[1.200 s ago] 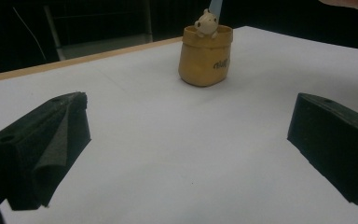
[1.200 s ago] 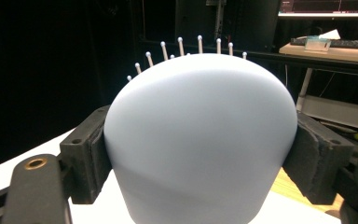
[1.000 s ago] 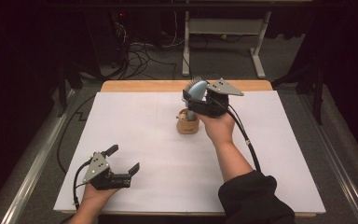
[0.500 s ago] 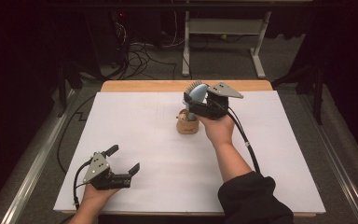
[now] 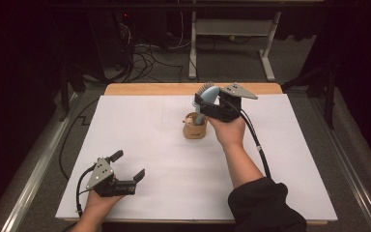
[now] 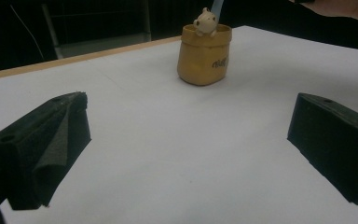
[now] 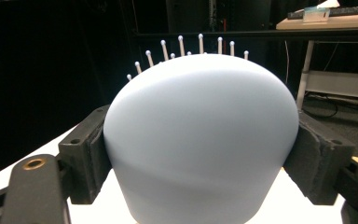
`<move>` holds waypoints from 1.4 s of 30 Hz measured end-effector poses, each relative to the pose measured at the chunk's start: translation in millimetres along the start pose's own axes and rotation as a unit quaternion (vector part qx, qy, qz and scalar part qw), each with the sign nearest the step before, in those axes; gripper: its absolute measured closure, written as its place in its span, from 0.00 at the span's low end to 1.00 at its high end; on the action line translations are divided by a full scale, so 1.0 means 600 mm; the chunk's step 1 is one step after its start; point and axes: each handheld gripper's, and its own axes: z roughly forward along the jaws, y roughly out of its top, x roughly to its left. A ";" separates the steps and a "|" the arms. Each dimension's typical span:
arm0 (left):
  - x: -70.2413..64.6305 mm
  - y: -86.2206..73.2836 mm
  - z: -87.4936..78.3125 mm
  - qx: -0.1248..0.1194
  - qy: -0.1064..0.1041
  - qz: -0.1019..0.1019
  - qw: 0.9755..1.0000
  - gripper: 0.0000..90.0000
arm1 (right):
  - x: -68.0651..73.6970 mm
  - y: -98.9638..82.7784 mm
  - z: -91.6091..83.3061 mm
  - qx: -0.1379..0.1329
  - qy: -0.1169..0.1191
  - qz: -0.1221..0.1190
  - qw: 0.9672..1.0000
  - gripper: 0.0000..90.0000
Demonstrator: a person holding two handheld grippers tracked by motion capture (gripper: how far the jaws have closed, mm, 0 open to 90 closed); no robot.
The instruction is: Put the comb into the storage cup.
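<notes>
R gripper (image 5: 206, 102) clamps hairbrush (image 7: 200, 135), over holder (image 5: 194, 126)

Right gripper (image 5: 206, 102) fingers clamped; left gripper (image 5: 128, 165) fingers spread, resting low.

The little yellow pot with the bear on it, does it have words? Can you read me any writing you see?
One dark word is printed on the side of the yellow pot, under the little bear figure: too blurred to read.
No other writing can be made out, not on the hairbrush either.
</notes>
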 end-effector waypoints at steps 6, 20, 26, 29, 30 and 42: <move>0.000 0.000 0.000 0.001 0.000 0.000 1.000 0.00 | -0.009 0.000 -0.003 0.003 -0.002 0.006 1.000 0.22; -0.001 -0.001 0.001 0.002 -0.001 0.000 1.000 0.00 | -0.036 -0.010 -0.012 0.007 -0.018 0.023 1.000 0.20; -0.001 -0.002 0.000 0.001 -0.001 -0.001 1.000 0.00 | -0.036 -0.010 -0.012 0.007 -0.019 0.020 1.000 0.20; 0.000 -0.002 0.000 0.002 0.000 -0.002 1.000 0.00 | -0.036 -0.010 -0.012 0.008 -0.019 0.018 1.000 0.19; 0.000 -0.002 0.000 0.002 0.000 -0.001 1.000 0.00 | -0.036 -0.010 -0.011 0.008 -0.019 0.018 1.000 0.19; 0.000 -0.001 -0.001 0.002 0.000 0.001 1.000 0.00 | -0.035 -0.014 -0.007 0.020 -0.027 0.018 0.999 0.17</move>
